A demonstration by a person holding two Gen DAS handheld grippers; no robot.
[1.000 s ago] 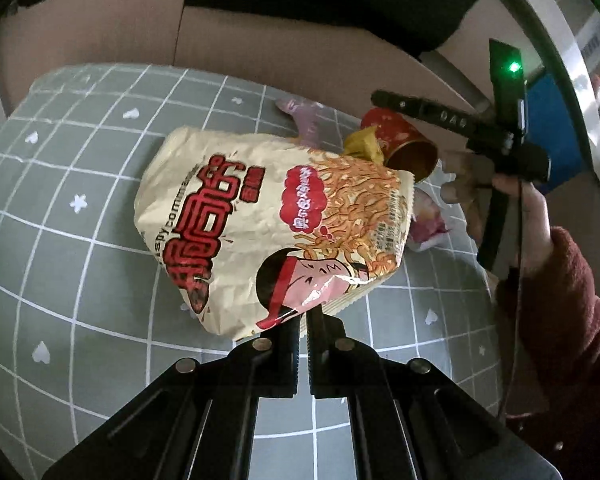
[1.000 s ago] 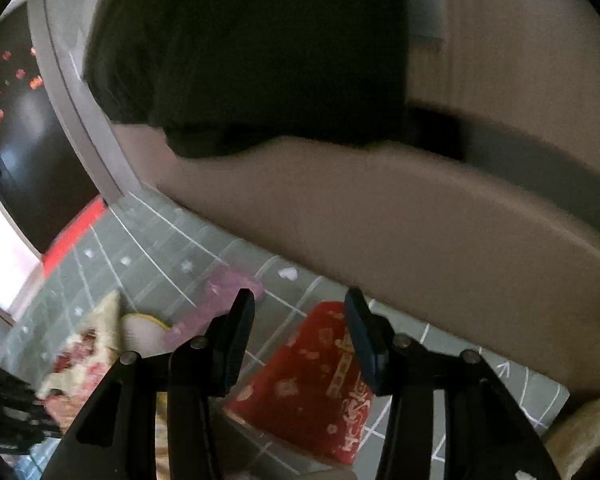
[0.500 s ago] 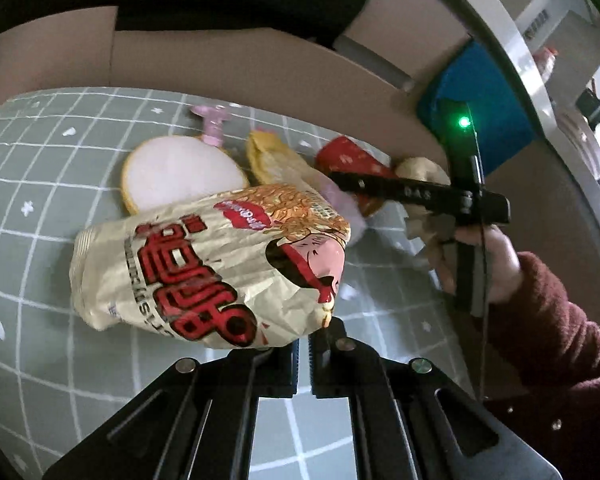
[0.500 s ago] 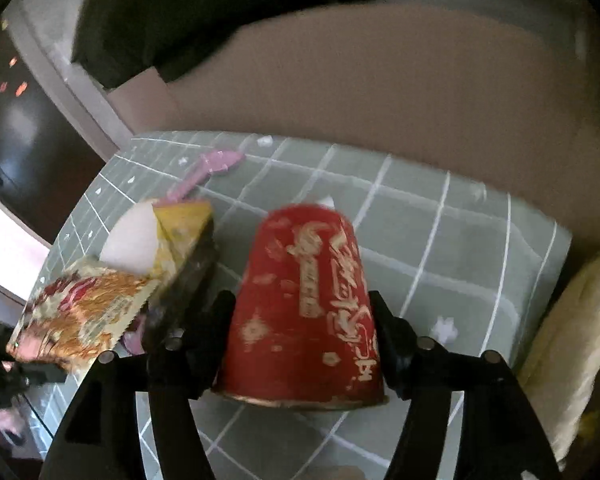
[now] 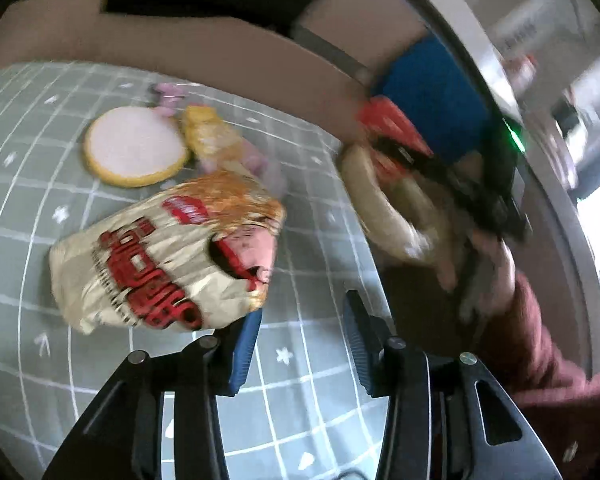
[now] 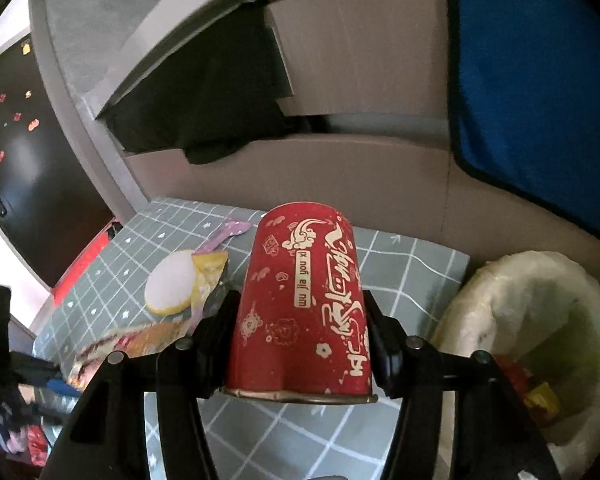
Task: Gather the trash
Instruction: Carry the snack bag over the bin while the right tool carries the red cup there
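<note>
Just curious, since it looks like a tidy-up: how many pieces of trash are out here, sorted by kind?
Red paper cup, in the right gripper: 1
Cream noodle snack bag: 1
Small yellow wrapper: 1
Pink wrapper: 1
Round white yellow-rimmed lid: 1
Total: 5

From my left gripper's camera, the right gripper (image 5: 432,160) ahead to the right is smeared by motion, so I cannot read its jaws there. The red cup (image 5: 392,128) it carries is half hidden behind its arm. From my right camera, the trash bin (image 6: 500,280) to the right is cut off by the edge, and I cannot identify its contents.
</note>
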